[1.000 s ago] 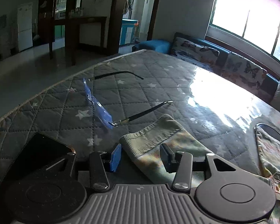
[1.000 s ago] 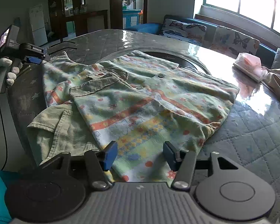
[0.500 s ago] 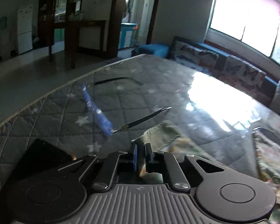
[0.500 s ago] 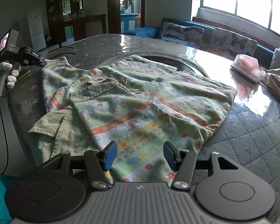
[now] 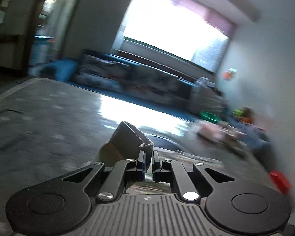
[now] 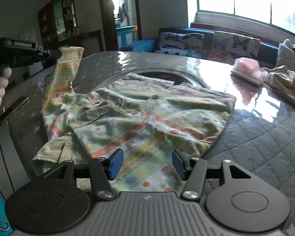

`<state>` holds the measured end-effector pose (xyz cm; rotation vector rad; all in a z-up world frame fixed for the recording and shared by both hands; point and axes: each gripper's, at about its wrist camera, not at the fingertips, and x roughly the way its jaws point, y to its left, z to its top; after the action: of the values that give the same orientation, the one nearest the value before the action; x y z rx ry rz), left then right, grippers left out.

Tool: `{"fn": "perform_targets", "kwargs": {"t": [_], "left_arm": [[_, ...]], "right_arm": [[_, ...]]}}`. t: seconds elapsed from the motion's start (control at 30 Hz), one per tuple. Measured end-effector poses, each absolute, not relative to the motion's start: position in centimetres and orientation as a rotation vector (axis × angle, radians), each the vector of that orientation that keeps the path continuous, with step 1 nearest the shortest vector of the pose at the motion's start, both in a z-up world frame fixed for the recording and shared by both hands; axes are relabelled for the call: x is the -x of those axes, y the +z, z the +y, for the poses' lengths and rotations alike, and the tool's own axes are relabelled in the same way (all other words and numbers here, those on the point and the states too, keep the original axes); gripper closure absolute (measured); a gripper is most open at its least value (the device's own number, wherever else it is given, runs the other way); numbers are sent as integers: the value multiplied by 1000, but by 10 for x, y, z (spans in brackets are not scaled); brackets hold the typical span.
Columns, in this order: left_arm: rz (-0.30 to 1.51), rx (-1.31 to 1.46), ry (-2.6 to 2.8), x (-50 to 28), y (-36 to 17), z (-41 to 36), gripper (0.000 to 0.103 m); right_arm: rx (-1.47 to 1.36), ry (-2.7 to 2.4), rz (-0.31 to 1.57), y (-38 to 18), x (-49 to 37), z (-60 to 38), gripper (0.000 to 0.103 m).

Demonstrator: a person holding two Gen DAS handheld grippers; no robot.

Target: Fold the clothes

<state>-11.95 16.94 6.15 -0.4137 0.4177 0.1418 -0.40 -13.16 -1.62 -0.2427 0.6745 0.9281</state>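
A small pale green shirt (image 6: 147, 116) with orange stripes and flower print lies flat on the quilted table. My left gripper (image 5: 147, 161) is shut on the ribbed cuff of the shirt's sleeve (image 5: 127, 137) and holds it lifted above the table. In the right wrist view the left gripper (image 6: 57, 54) shows at the far left with the raised sleeve (image 6: 65, 74) hanging from it. My right gripper (image 6: 146, 163) is open and empty, low over the shirt's near hem.
The table (image 6: 265, 137) has a grey star-quilted cover under glossy plastic. A pink box (image 6: 247, 70) and a beige garment (image 6: 285, 84) lie at the far right. A dark phone (image 6: 11, 110) lies near the left edge. A sofa (image 6: 206, 41) stands behind.
My left gripper closed on the sleeve cuff, then lifted it and swung to the right; its view is now blurred. The right gripper stayed open over the hem.
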Motion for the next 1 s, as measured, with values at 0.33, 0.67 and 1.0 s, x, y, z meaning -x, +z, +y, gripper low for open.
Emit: {"fn": "perform_targets", "kwargs": {"t": [0.33,0.67,1.0], "left_arm": [[574,313,-185,87,21,81,94],[578,178,-161,118,15,85,66],[597,186,152,170,4,165,58]], "right_arm": [[67,841,696,-4,-18,-156,48],[74,942,757,-14,-16,-121,51],[126,1054,840,-31,-18,-58,57]]}}
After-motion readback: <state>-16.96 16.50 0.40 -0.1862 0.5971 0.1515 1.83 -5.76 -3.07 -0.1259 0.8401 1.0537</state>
